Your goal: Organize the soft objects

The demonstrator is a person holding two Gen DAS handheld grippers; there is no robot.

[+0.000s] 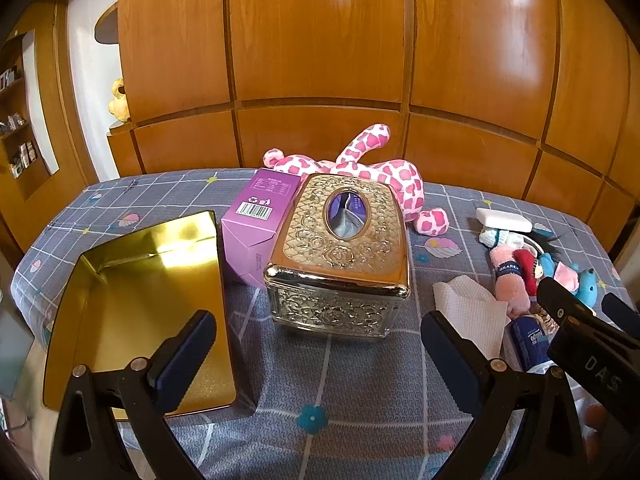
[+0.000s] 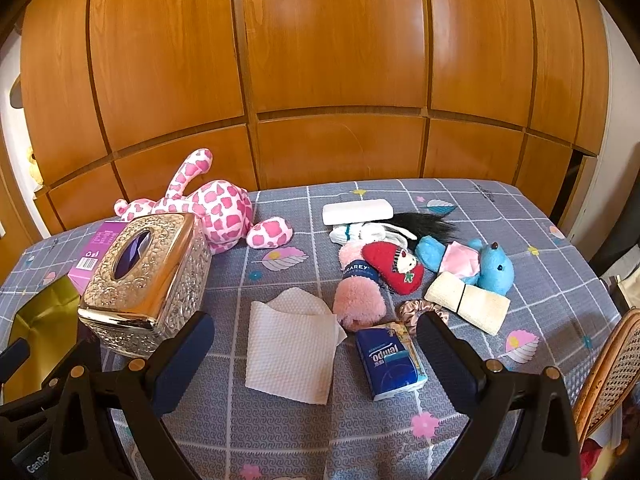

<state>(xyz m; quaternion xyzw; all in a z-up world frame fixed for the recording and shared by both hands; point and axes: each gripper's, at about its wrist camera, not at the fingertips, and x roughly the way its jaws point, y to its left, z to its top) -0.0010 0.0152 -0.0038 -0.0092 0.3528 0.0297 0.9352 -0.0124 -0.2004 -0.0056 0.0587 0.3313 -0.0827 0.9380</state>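
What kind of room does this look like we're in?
Most likely a bedroom at home. The things lie on a bed-like surface under a grey checked sheet, wooden wardrobe-style panelling stands behind it, and a pink spotted plush toy lies by the panelling.

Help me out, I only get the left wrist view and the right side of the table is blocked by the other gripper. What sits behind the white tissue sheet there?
Observer: A blue tempo tissue pack lies just right of the tissue sheet, flat on the cloth.
Operator: Anything beyond the pink fluffy roll?
Observer: A blue plush toy lies face up, with a cream folded cloth in front of it.
Operator: Is the right gripper holding something?
Observer: No, the right gripper has its jaws open and empty above the sheet.
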